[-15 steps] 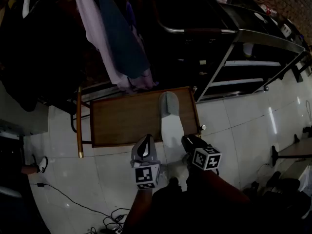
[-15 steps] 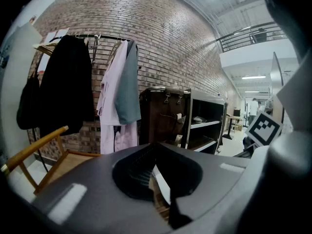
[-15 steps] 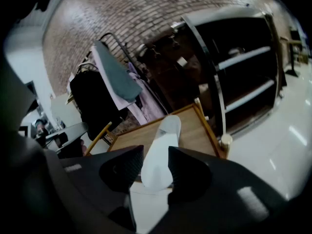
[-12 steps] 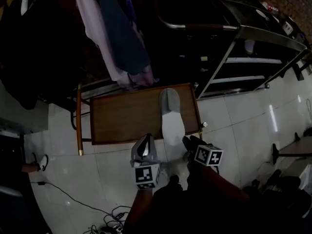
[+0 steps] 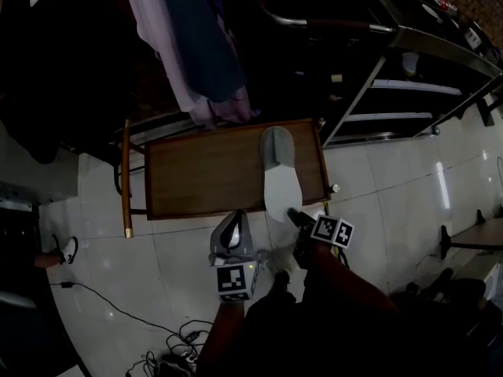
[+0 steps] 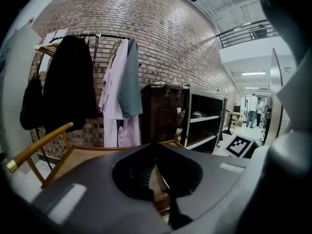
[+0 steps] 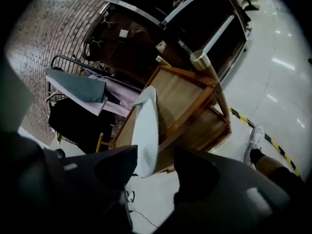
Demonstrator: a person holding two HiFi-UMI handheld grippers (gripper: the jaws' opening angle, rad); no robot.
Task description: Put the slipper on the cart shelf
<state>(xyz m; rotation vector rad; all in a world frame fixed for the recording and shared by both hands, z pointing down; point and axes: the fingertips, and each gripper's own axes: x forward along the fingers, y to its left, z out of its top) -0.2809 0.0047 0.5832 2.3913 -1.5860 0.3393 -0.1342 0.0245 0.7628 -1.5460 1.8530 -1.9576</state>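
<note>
**Slipper (image 5: 279, 183) lies on the cart (image 5: 204, 175), right gripper (image 5: 292, 214) slack at its heel**

I see the slipper on the wooden cart's top shelf, at its right end, grey toe pointing away and white heel overhanging the near edge. My right gripper (image 7: 156, 155) sits at that heel with its jaws spread, the slipper (image 7: 146, 130) reaching into the gap beside one jaw. My left gripper (image 5: 234, 226) hangs over the tiled floor (image 5: 181, 265) near the cart, jaws pressed together on nothing.

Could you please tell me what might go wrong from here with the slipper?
The white-soled grey slipper lies on the brown wooden cart with its heel past the near edge, so it may tip onto the tiled floor. The open right tongs sit right at that heel; a nudge could dislodge it.
</note>
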